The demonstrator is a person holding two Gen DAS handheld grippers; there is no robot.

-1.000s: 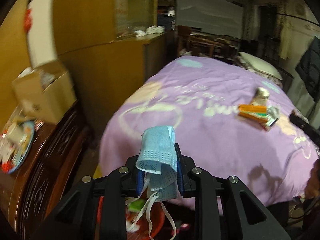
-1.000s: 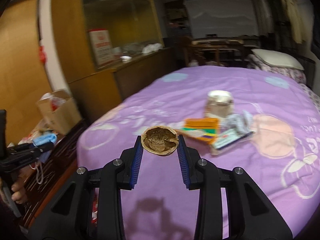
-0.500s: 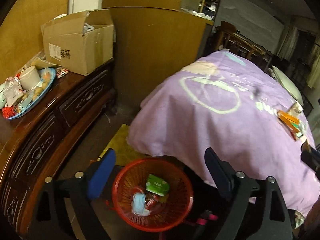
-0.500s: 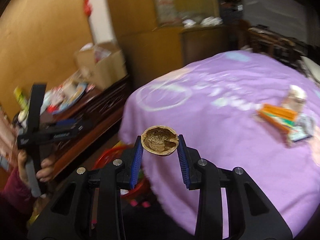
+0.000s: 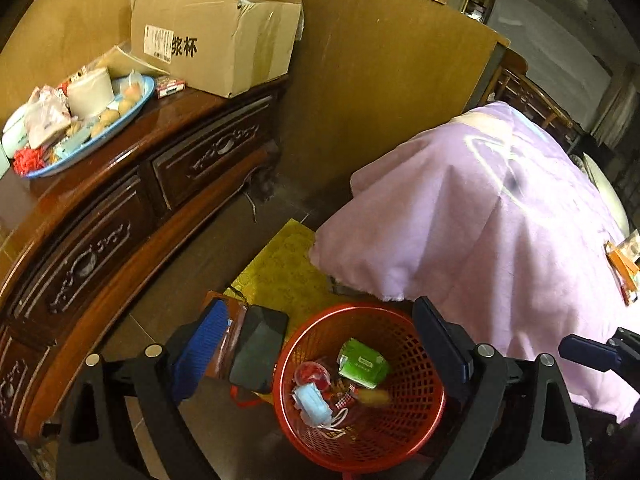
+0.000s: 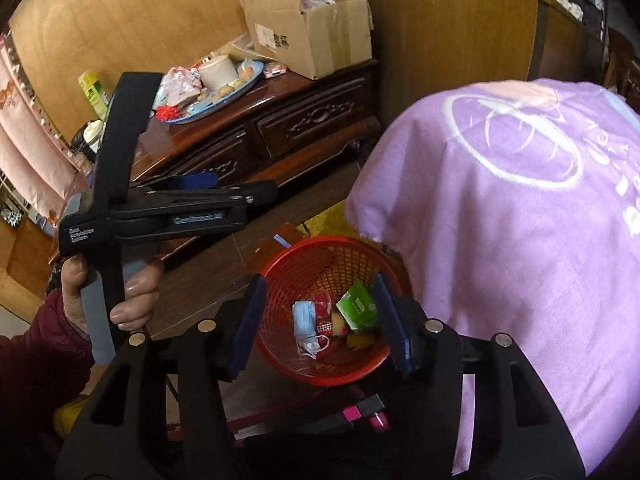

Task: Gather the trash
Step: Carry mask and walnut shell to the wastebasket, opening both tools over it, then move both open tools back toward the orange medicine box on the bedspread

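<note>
A second ago the left gripper [image 5: 320, 350] pinched a blue face mask [image 5: 313, 399] and the right gripper [image 6: 322, 314] pinched a walnut shell above the purple bed cover [image 6: 520, 240]. Now both hang over the red basket [image 5: 416, 432] on the floor, and both have let go.

The face mask now lies inside the basket, at about 8 o'clock, next to a green packet [image 5: 362, 364]. A blurry brown-yellow thing [image 5: 374, 396] sits near the middle of the basket. I think that is the walnut shell, but it is too fuzzy to be sure.

So two bits of trash look done. More trash, an orange packet [image 5: 622, 264] and some wrappers, waits on the bed at 3 o'clock in the left view.

The left gripper's jaws are spread very wide with nothing between them. The right gripper's jaws have just been opening. They are spread about halfway and empty too, with only the basket far below them. Neither gripper touches anything. A hand [image 6: 120, 292] holds the left gripper's handle at 9 o'clock in the right view.
</note>
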